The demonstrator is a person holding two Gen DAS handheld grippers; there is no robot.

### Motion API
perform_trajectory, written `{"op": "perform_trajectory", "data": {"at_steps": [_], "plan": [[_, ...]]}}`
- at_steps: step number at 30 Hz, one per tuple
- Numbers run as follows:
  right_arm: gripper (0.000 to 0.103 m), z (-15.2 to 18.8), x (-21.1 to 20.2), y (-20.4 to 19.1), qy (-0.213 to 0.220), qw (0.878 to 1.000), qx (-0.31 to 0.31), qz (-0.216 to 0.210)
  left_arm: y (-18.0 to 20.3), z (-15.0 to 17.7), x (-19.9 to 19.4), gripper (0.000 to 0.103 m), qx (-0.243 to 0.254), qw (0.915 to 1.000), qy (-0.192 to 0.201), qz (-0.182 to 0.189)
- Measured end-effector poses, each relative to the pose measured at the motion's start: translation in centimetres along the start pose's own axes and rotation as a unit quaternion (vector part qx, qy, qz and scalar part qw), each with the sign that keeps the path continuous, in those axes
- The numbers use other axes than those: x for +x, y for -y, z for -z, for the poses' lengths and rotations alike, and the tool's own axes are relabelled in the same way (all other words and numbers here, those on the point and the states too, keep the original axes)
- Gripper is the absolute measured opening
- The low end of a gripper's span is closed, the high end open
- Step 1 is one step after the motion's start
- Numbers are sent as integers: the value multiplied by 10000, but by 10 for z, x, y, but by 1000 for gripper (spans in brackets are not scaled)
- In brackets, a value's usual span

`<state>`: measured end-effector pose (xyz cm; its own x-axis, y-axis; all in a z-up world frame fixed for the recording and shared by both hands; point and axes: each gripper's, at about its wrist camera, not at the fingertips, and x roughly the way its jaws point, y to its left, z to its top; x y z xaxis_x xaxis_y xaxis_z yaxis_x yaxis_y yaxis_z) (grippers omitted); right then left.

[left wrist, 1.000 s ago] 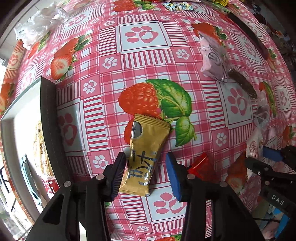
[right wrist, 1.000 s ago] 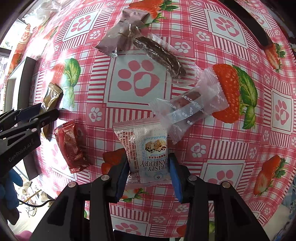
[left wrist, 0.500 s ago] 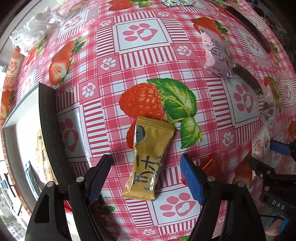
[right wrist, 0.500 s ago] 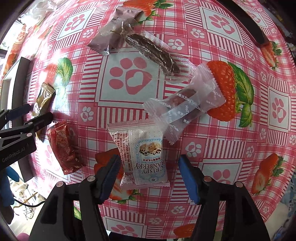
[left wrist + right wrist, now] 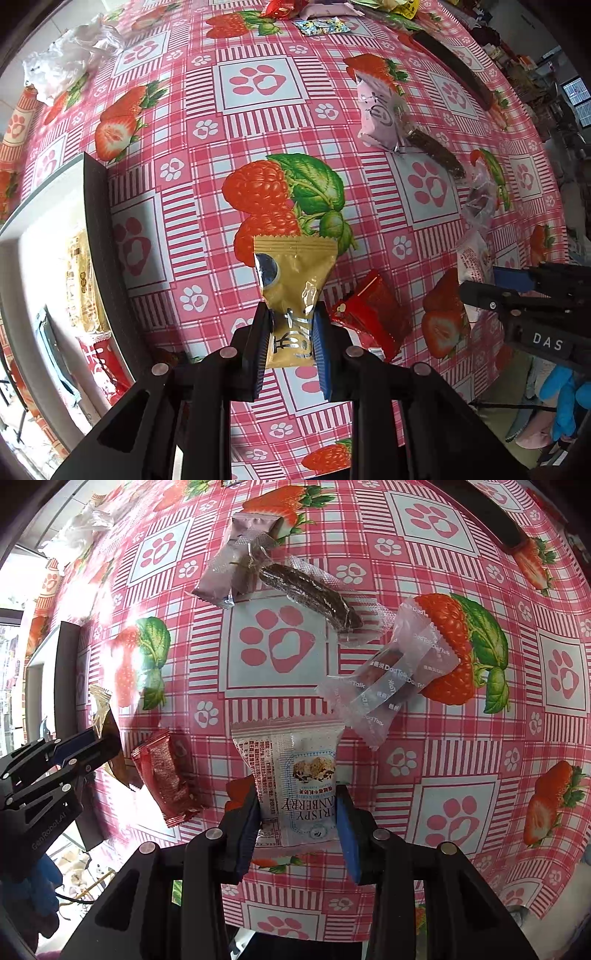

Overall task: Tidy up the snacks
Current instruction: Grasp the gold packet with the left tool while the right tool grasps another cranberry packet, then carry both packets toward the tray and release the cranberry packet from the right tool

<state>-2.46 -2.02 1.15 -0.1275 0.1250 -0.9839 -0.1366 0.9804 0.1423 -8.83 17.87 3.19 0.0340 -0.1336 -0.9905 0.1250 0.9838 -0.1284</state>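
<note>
We see the left hand-held gripper [image 5: 291,341] pointing down over the bench [image 5: 258,122], which is covered in a pink checked cloth printed with strawberries and paw marks. Its jaws have just closed, and they now pinch the lower half of a gold foil snack packet with dark lettering [image 5: 293,291]; the packet's crimped top edge stands above the pads, over a printed raspberry. Just to its right a red foil snack packet [image 5: 371,317] lies flat on the cloth. At the left edge sits a white tray with a dark rim [image 5: 96,221], with a few wrapped snacks inside.

The right hand-held gripper [image 5: 299,821] also points down, and its jaws have just closed too. They press on both sides of a white cranberry crisp packet [image 5: 295,775], whose top edge touches a clear wrapper with a reddish bar inside [image 5: 388,686]. Further up the bench lie a dark brown bar in clear film [image 5: 310,594] and, overlapping its end, a pale mauve packet [image 5: 236,566].

In the right view the left hand-held gripper shows at the left edge, beside the red packet.
</note>
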Motion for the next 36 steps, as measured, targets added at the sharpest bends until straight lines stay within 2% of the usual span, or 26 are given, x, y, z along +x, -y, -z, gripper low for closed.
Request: {"op": "perform_trajectory", "data": {"at_steps": [5,11,22,36], "plan": [[41,1,-17,-10,69,9999,-47,-141,-10,7,-20,25,-108,9998,176,65],[41,-8,-37,-43,159,9993,-277,-215,-37,14,-32,25,-323,9988,344,95],[41,-28,-52,-137,157,9951,-943,-269,-87,30,-51,25,-857,9946,592,-19],[41,-44,-38,-258,143,9807,-1907,-396,-161,60,-65,25,-1633,9836,761,-129]]}}
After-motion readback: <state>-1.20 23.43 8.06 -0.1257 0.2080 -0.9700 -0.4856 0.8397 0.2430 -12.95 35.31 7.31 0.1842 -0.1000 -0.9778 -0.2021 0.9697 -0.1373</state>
